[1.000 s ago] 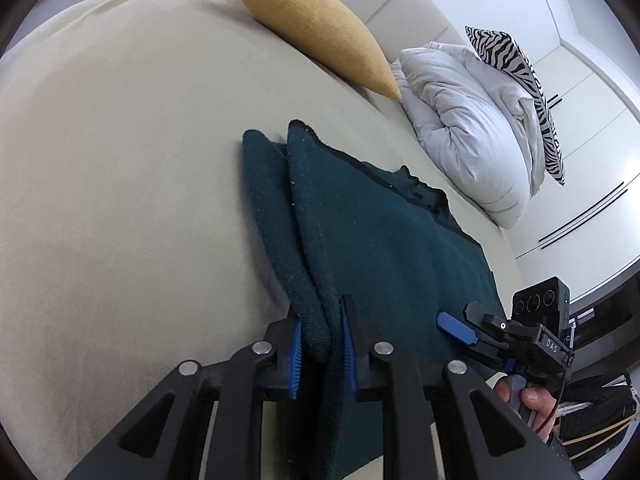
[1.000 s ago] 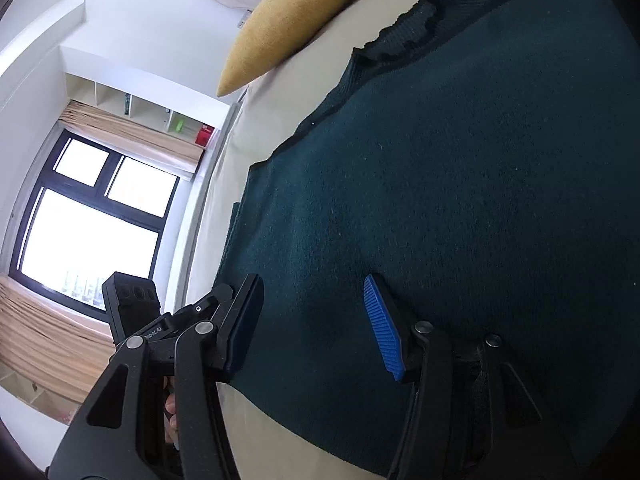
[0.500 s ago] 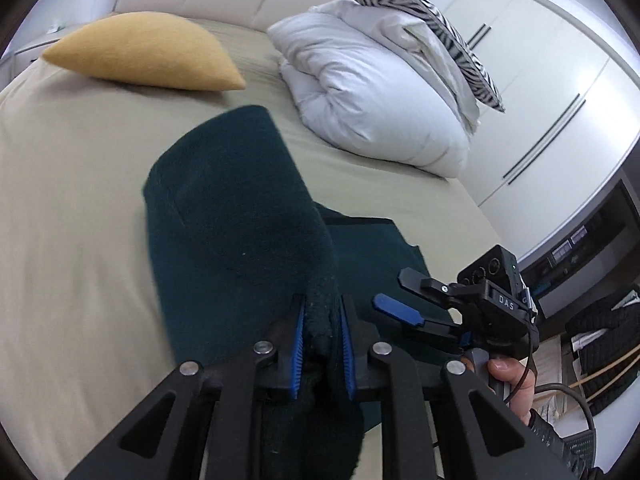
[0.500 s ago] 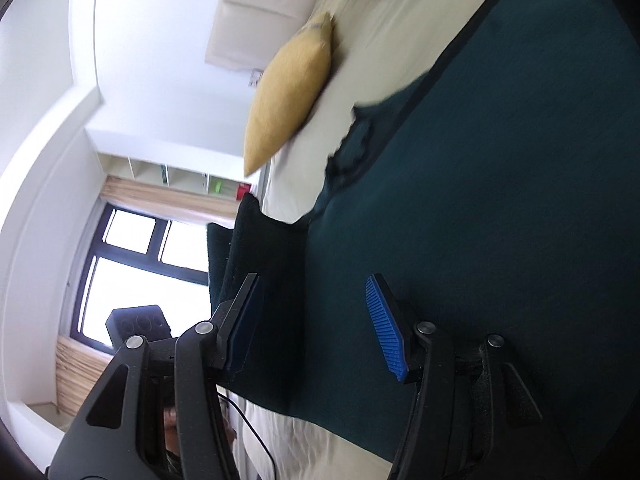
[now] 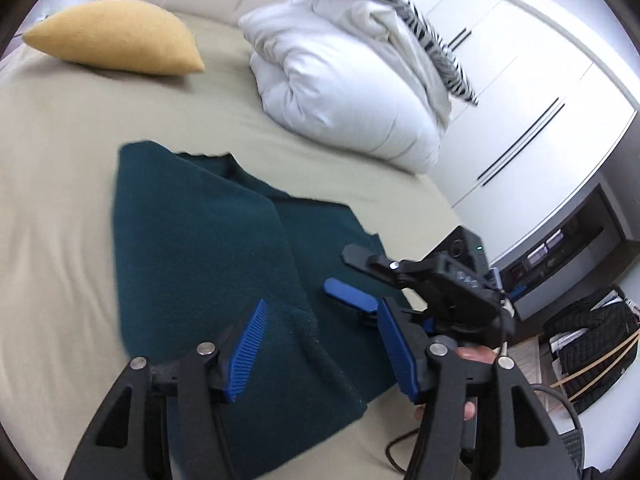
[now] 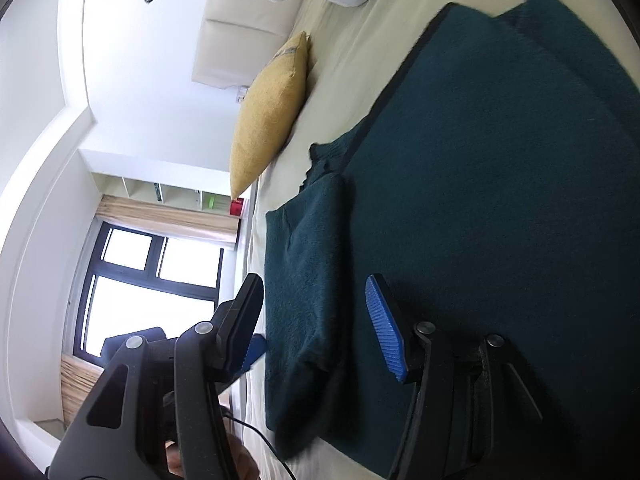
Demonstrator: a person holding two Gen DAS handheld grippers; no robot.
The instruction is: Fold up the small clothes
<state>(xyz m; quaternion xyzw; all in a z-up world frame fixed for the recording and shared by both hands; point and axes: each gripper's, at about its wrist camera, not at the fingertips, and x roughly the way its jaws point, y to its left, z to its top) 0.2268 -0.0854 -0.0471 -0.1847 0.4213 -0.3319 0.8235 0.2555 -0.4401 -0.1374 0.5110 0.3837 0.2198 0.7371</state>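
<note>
Left wrist view: the dark teal garment [image 5: 208, 248] is lying flat on the bed [image 5: 60, 168], one side panel folded over its middle, the folded edge running away from the camera between the released fingers of the left gripper [image 5: 320, 344]. Right gripper [image 6: 316, 320] is hovering with fingers spread, grasping nothing, over the garment's near hem. Judgement: the unfolded side is lying toward the right gripper, so that hand is nearer for the matching fold.
</note>
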